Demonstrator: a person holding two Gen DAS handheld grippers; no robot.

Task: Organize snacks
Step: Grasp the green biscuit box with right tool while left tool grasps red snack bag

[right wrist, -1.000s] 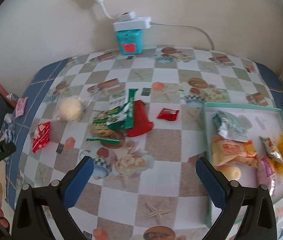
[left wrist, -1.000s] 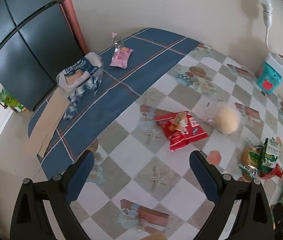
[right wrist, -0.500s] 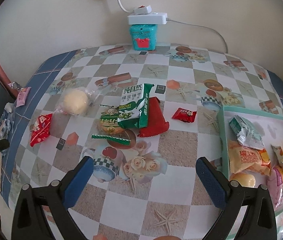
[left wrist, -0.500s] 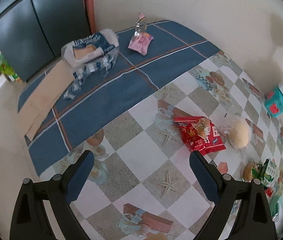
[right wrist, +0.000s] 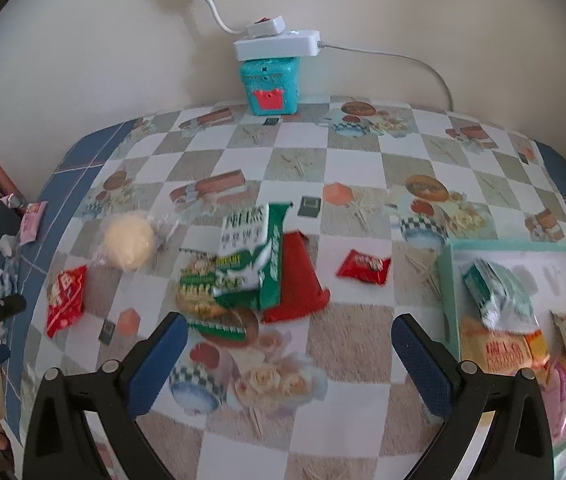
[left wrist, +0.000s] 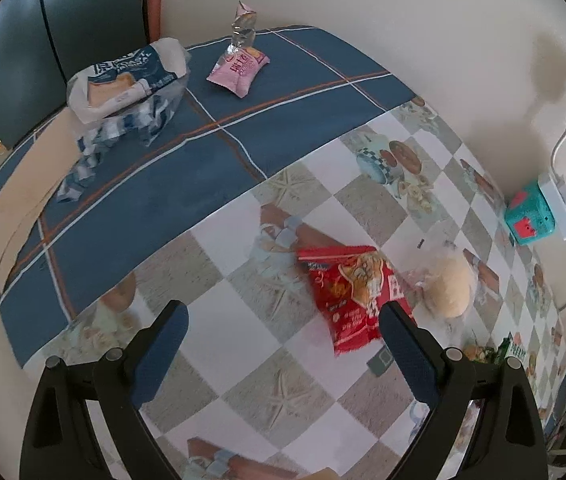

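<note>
Both claws spread, empty: left gripper (left wrist: 281, 326) nears the red snack packet (left wrist: 353, 294), probably bound for the tray (right wrist: 449, 280).

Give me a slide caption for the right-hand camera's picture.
Open right tongs hover over scattered snack packets beside a part-filled teal tray.

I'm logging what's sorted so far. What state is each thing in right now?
left gripper: open, empty
right gripper: open, empty
tray: holds several snack packs
red snack bag: on the table, outside the tray
round bun: wrapped, outside the tray
bread bag: open
</note>
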